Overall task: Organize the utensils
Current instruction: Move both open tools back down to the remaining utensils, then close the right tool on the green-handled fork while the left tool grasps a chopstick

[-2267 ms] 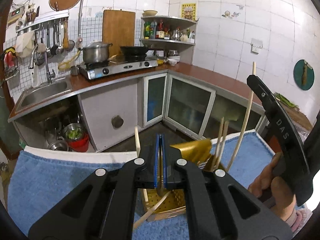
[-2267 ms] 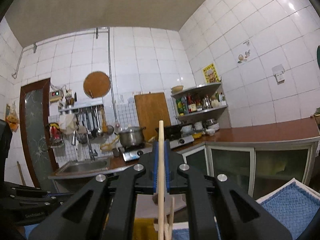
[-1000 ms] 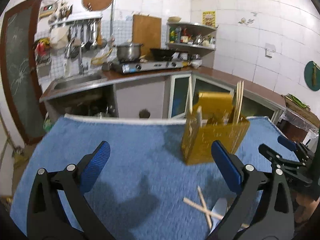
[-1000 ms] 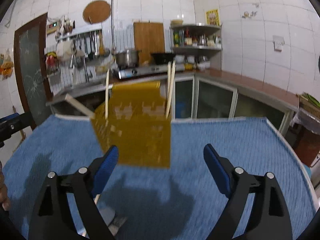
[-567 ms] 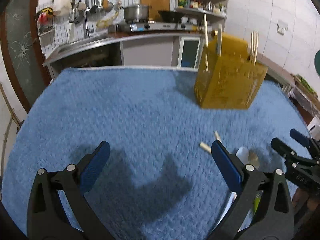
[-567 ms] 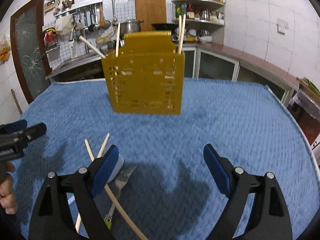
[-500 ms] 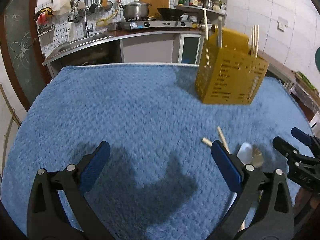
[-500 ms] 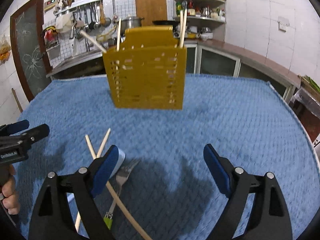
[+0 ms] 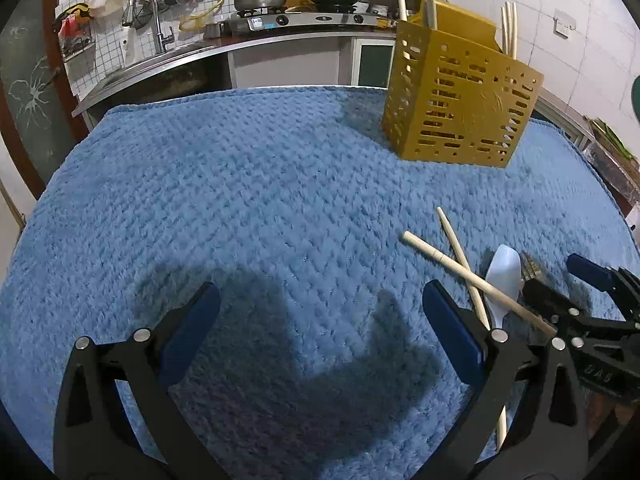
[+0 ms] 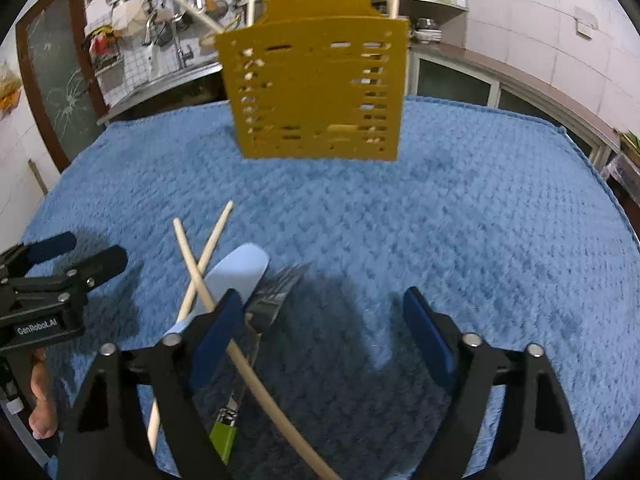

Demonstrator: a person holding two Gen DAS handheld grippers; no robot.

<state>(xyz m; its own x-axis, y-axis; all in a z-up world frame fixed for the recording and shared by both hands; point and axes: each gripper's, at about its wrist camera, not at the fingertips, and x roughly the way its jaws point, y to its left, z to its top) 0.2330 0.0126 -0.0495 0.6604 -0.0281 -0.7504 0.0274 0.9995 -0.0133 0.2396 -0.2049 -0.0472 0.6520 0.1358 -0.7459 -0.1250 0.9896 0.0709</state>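
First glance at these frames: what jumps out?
The yellow slotted utensil holder stands upright at the far side of the blue towel, chopsticks poking out of its top. Nearer, two loose chopsticks lie crossed over a pale blue spoon beside a green-handled fork. The right tool hangs over that pile, jaws closing on nothing yet; the left tool is open.

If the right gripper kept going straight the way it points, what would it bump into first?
Probably just the blue towel. The right gripper, its jaws closing with nothing between them, aims down at bare cloth beside the fork; depth is hard to judge.
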